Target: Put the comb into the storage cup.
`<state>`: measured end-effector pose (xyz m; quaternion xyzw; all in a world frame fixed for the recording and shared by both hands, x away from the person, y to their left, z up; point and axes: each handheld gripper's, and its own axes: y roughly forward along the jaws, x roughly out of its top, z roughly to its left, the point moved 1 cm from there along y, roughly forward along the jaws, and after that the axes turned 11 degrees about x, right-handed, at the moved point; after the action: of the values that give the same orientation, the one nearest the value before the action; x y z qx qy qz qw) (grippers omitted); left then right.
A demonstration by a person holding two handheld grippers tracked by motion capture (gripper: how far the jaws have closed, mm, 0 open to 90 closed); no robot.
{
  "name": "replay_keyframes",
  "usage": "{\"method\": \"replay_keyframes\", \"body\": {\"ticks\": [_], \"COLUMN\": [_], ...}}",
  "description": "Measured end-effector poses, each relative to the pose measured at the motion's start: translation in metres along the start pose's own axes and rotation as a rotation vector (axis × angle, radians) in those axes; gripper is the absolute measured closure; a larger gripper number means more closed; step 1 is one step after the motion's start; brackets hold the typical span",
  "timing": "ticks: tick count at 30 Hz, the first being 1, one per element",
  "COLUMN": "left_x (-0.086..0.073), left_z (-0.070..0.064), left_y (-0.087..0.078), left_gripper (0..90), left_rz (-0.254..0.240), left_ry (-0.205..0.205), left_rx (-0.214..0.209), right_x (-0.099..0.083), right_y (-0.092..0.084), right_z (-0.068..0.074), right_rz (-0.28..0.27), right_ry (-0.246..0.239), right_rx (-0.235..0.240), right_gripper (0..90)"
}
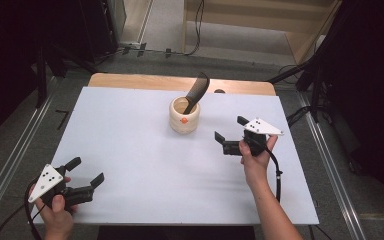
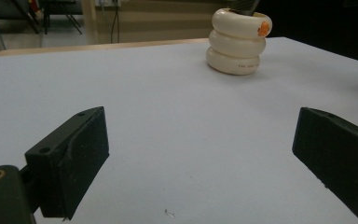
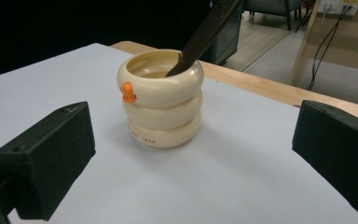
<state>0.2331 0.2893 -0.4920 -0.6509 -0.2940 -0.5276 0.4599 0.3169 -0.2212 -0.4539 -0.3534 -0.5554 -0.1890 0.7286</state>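
L hand [image 1: 55, 212] low at the near-left corner of the counter [image 1: 145, 165], wrapped round the left gripper [image 1: 85, 172], which points fwd and to the right. Jaws wide apart, nothing between them, not touching anything.

R hand [image 1: 255, 155] further in, on the right side, forearm angled up from the bottom edge; right gripper [image 1: 228, 128] aimed left toward the cup. Jaws also spread wide, empty, clear of the counter.

Cream ringed cup [image 1: 184, 116] w/ an orange spot stands upright past centre, near the far edge, well apart from both grippers. Black comb [image 1: 196, 92] leans in it, tilted to the right.
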Motion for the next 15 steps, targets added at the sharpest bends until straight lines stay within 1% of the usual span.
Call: {"method": "replay_keyframes", "body": {"ticks": [6, 7, 12, 15], "left_x": [0.000, 0.000, 0.000, 0.000], "left_z": [0.001, 0.001, 0.001, 0.000], "left_y": [-0.001, -0.001, 0.000, 0.000], "left_gripper": [3.5, 3.5, 3.5, 3.4], "left_rz": [0.000, 0.000, -0.002, 0.002], "left_ry": [0.001, 0.000, -0.003, 0.004], "left_rx": [-0.004, -0.004, -0.006, 0.000], "right_x": [-0.013, -0.015, -0.023, -0.028], "right_y": [-0.011, -0.013, -0.025, -0.033], "right_z": [-0.003, -0.004, -0.008, -0.011], "right_rz": [0.003, 0.004, -0.014, -0.020], "right_ry": [0.016, 0.013, 0.026, 0.038], "right_rx": [-0.016, -0.017, -0.033, -0.036], "right_gripper": [0.0, 0.0, 0.0, 0.0]}}
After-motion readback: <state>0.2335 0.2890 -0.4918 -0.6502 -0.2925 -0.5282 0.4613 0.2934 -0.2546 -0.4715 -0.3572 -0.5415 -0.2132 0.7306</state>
